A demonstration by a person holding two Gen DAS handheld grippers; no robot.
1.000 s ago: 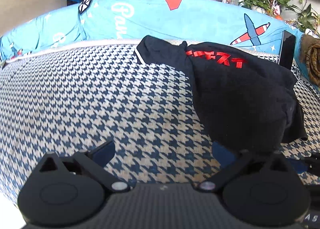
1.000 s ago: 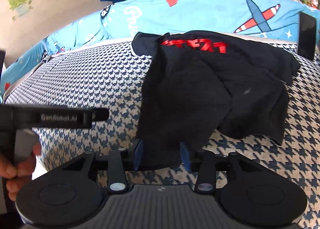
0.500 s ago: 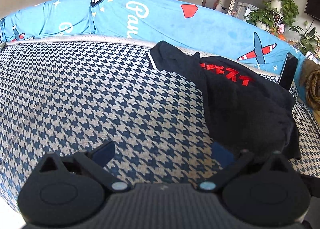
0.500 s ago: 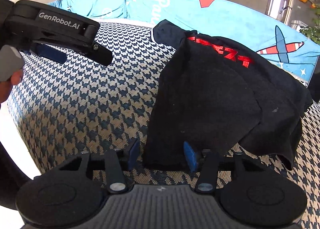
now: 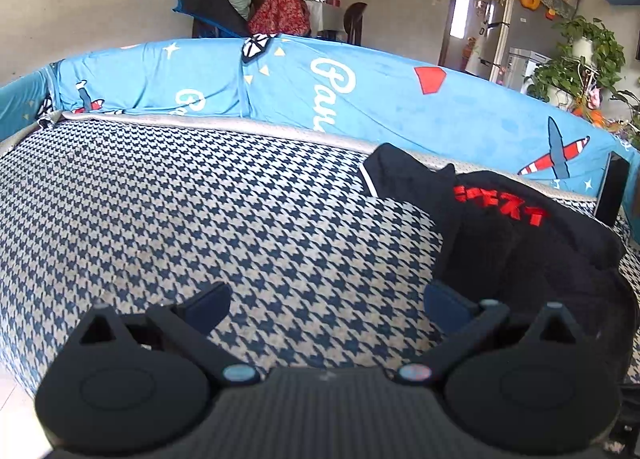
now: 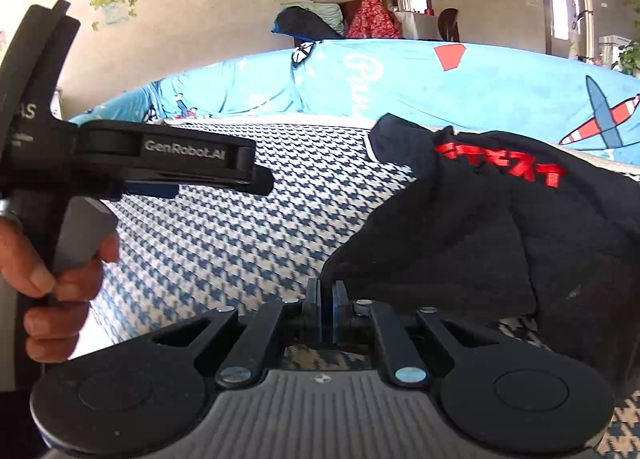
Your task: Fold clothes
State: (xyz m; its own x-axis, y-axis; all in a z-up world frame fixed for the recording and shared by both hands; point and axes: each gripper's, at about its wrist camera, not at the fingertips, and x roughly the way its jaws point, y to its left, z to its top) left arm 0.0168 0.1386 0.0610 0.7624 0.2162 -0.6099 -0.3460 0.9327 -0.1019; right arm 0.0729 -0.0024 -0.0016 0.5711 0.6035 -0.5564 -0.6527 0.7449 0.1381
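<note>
left wrist view: the left gripper (image 5: 326, 301) hangs over the houndstooth sofa seat (image 5: 200, 227) with its jaws spread wide and nothing between them. the black shirt with red lettering (image 5: 520, 243) lies bunched toward the seat's right edge, its far side against the blue cover (image 5: 360, 99) on the backrest.

right wrist view: the right gripper (image 6: 327, 299) now has its jaws pressed together on the shirt's (image 6: 500, 227) near hem; half a second ago they stood apart around that edge. the pinched cloth rises off the seat (image 6: 224, 243). a hand (image 6: 52, 259) holds the left gripper (image 6: 168, 189) over the seat's left side. with one edge secured, the garment looks ready to be drawn out flat, though it remains crumpled and unfolded.
</note>
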